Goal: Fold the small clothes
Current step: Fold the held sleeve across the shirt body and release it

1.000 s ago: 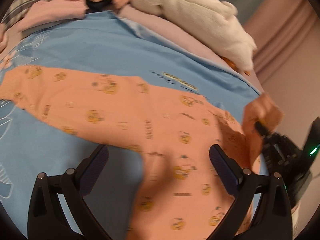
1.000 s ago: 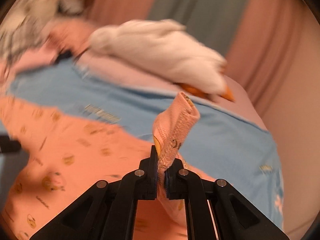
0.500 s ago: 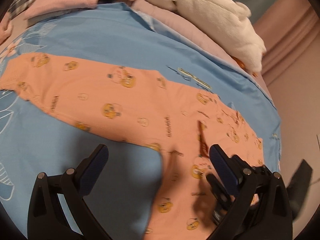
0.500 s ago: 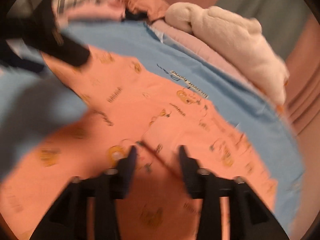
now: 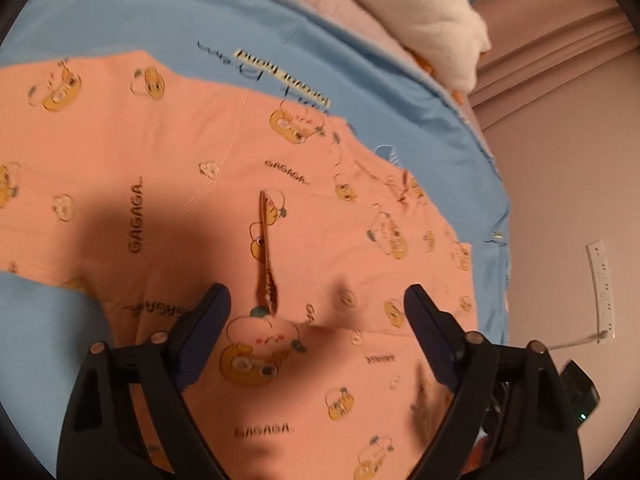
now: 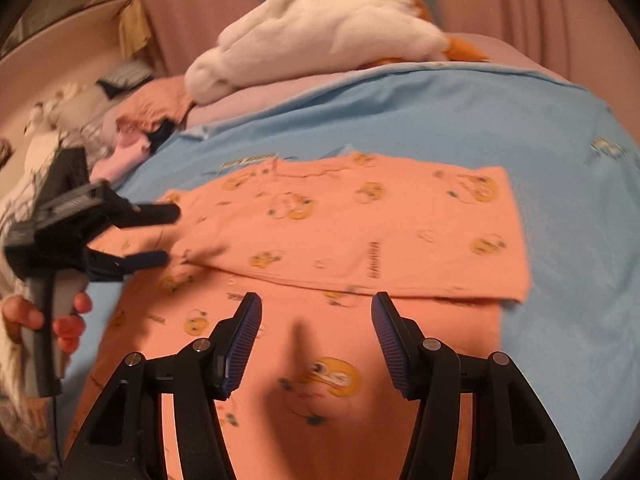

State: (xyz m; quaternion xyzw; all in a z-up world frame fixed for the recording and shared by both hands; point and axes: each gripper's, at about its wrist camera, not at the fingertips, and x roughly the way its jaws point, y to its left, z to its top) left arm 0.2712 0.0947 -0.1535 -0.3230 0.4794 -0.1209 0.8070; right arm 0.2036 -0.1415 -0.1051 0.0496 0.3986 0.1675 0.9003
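While both claws gape empty | left claw [image 5: 316, 312], right claw [image 6: 316, 320] above pyjama [image 6: 360, 220] | risk: brushing folded flap unfolds it

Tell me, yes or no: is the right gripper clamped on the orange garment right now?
No. The right gripper has its jaws spread wide above the orange garment, with no cloth between them.

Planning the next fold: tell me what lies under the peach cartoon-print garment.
The peach cartoon-print garment lies on a light blue printed sheet, which shows on its far, left and right sides. Its upper part is folded over its lower part. Anything beneath the cloth is hidden.
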